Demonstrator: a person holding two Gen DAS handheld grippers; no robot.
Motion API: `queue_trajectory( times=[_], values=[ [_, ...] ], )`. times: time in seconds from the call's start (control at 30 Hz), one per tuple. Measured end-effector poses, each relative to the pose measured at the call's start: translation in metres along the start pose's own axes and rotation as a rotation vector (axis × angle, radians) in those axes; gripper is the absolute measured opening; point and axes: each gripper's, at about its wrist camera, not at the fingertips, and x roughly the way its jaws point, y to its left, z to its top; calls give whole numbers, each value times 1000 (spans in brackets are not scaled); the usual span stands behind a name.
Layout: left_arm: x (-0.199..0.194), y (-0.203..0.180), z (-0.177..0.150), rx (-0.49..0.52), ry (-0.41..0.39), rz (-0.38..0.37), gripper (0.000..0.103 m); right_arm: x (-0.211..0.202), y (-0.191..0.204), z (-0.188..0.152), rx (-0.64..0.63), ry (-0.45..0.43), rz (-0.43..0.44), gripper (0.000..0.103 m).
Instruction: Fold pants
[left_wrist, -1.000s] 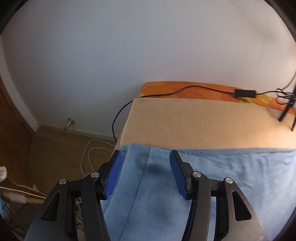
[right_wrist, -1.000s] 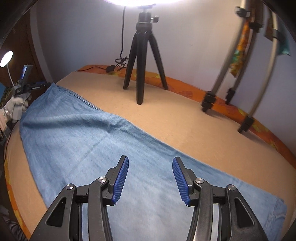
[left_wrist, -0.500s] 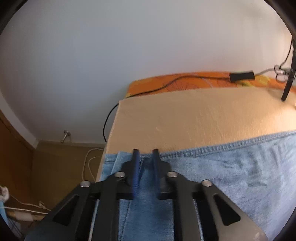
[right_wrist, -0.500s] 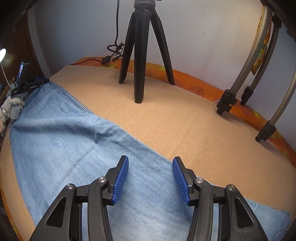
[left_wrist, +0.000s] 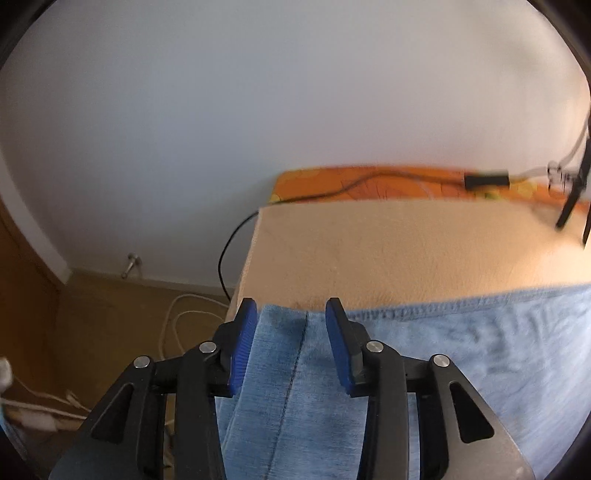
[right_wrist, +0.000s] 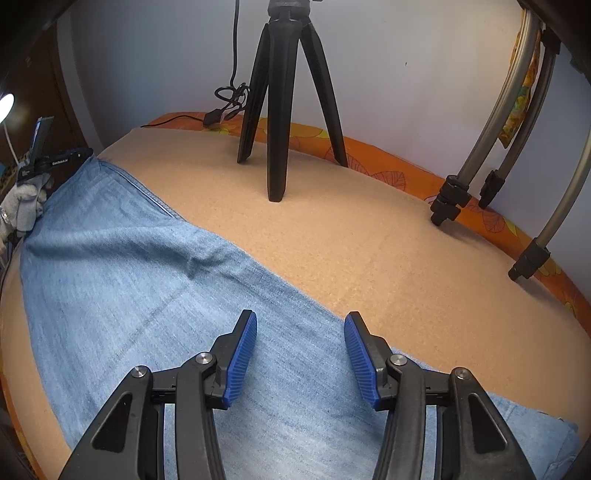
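Light blue denim pants (right_wrist: 155, 295) lie flat and stretched out on a beige blanket (right_wrist: 369, 240). In the left wrist view the pants' end (left_wrist: 461, 350) lies at the blanket's left corner. My left gripper (left_wrist: 290, 314) is open, its blue pads either side of a seam at the hem edge, holding nothing. My right gripper (right_wrist: 299, 325) is open and empty above the middle of the pants, near their far edge. The left gripper and a gloved hand (right_wrist: 26, 199) also show at the pants' far left end in the right wrist view.
A black tripod (right_wrist: 280, 110) stands on the blanket behind the pants. Grey stand legs (right_wrist: 491, 147) rest at the right. A black cable with adapter (left_wrist: 484, 181) lies along the orange edge (left_wrist: 369, 184). White cords (left_wrist: 177, 325) lie on the floor left of the bed.
My left gripper shut on the hem half a second ago and has opened again, letting the fabric go. My right gripper has moved forward along the pants, staying open.
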Motion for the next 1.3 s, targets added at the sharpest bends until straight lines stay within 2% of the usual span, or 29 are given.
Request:
queue_trajectory(
  times=[0.1, 0.2, 0.37, 0.5, 0.57, 0.67, 0.7, 0.8, 1.1, 1.2, 1.3],
  values=[
    [15, -5, 0, 33, 44, 15, 37, 0, 0, 1, 12, -1, 5, 54],
    [22, -3, 1, 7, 30, 12, 37, 0, 0, 2, 19, -1, 10, 54],
    [22, -4, 0, 25, 27, 20, 38, 0, 1, 1, -2, 7, 3, 54],
    [21, -4, 0, 18, 28, 42, 46, -1, -1, 1, 4, 7, 2, 52],
    [23, -1, 1, 13, 30, 22, 43, -1, -2, 0, 7, 7, 1, 52],
    [22, -2, 0, 21, 28, -7, 30, -1, 0, -1, 0, 9, -5, 53],
    [21, -4, 0, 33, 27, -10, 25, -1, 0, -1, -1, 9, -5, 53],
    [19, -13, 0, 75, 18, 15, 19, 0, 0, -1, 9, 7, -4, 53],
    [-10, 8, 5, -6, -94, 64, 17, 3, -3, -2, -13, 19, -47, 52],
    [-1, 2, 9, 29, -76, 82, 17, 7, -6, 0, -2, 22, -58, 53],
    [20, 2, 11, 12, -4, 93, 23, 10, -8, 2, 0, 25, -65, 58]
  ],
)
